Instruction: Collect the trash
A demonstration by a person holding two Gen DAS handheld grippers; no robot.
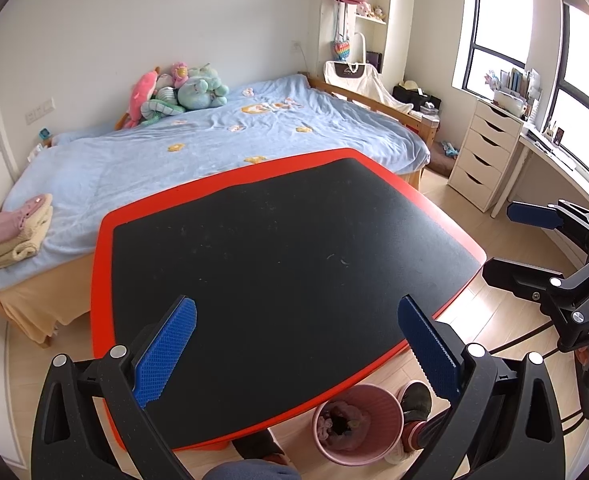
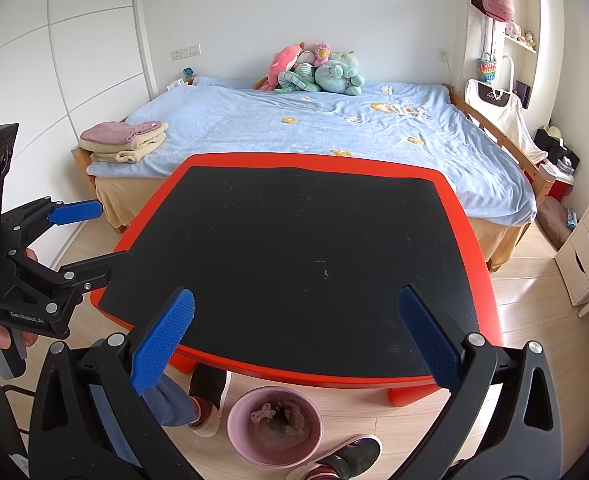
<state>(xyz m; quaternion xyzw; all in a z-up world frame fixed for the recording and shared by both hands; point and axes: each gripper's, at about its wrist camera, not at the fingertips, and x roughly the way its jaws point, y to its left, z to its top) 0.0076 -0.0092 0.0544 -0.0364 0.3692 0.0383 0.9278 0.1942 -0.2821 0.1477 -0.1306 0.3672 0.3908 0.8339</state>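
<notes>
Nearest the lens: blue ribbed pads (image 1: 166,354) of the left hand-held gripper (image 1: 294,344), spread wide apart with nothing between them. Same with the right hand-held gripper (image 2: 294,336): jaws parted, empty, poised above the near edge of the bench (image 2: 470,312). Also seen from the side in each other's view, both hanging level with the bench's flanks, probably a resting stance with no target in reach.

Down below, on the wooden floor (image 2: 534,292) between the wearer's shoes (image 2: 350,456), a pink bin (image 2: 238,440), tucked just under the bench's near edge, likely so a drop from above takes little travel. Inside it, crumpled trash (image 2: 278,420): pale and dark scraps, too blurred to name.

On the black mat (image 1: 294,240), only faint specks and one small curl of lint (image 2: 325,273), perhaps too slight to pinch. Judging from that, collection nearly or wholly done.

Beyond, a bed (image 2: 334,136) with plush toys (image 2: 318,68) and folded towels (image 2: 126,140), well apart from the work.
</notes>
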